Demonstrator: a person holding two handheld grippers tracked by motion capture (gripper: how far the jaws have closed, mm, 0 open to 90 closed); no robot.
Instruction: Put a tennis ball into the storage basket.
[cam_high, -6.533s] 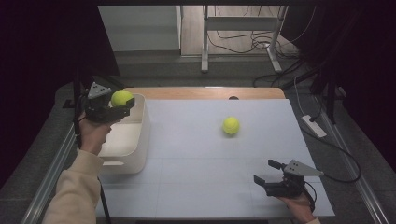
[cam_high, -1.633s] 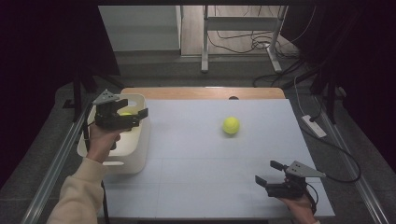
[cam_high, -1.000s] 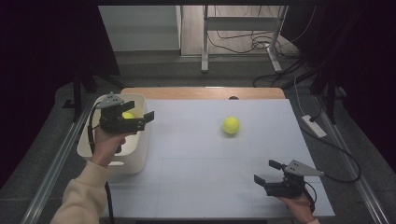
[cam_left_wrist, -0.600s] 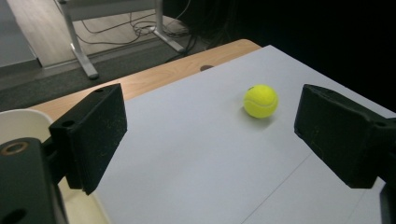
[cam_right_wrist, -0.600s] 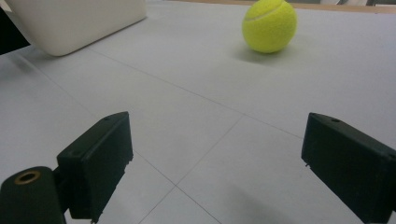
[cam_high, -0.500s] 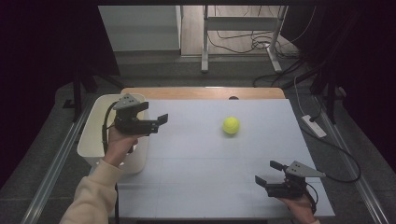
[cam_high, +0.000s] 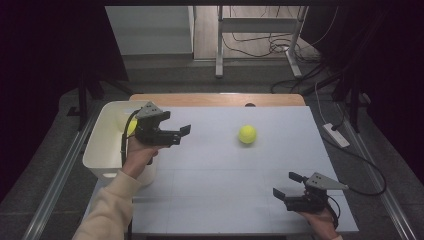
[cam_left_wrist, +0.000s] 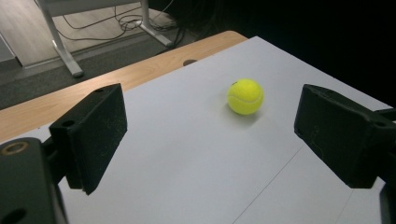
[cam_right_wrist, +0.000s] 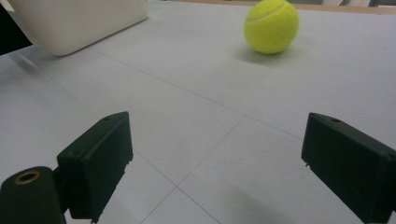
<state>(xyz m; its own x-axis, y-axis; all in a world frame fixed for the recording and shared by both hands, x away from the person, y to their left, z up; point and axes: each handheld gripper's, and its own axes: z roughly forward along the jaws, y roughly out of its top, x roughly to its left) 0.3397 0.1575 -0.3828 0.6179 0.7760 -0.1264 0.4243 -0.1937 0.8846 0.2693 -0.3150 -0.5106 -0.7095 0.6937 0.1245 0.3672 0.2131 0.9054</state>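
Observation:
A yellow tennis ball (cam_high: 247, 134) lies on the white table (cam_high: 220, 175), right of centre toward the far side. My left gripper (cam_high: 181, 134) hovers open just right of the white bin (cam_high: 102, 150), pointing at that ball; in the left gripper view the ball (cam_left_wrist: 245, 96) sits ahead between the wide-apart jaws of that gripper (cam_left_wrist: 215, 135). A second yellow ball (cam_high: 131, 127) peeks out inside the bin behind the gripper. My right gripper (cam_high: 286, 184) rests open near the front right edge, with the ball (cam_right_wrist: 271, 26) far ahead of it (cam_right_wrist: 224, 168).
The bin (cam_right_wrist: 74, 21) stands at the table's left edge. A wooden strip (cam_high: 215, 99) runs along the far edge. A power strip and cables (cam_high: 336, 135) lie on the floor to the right.
My left gripper let a ball go into the bin, then moved right out over the table, open and empty. The right gripper and the ball on the table have stayed put.

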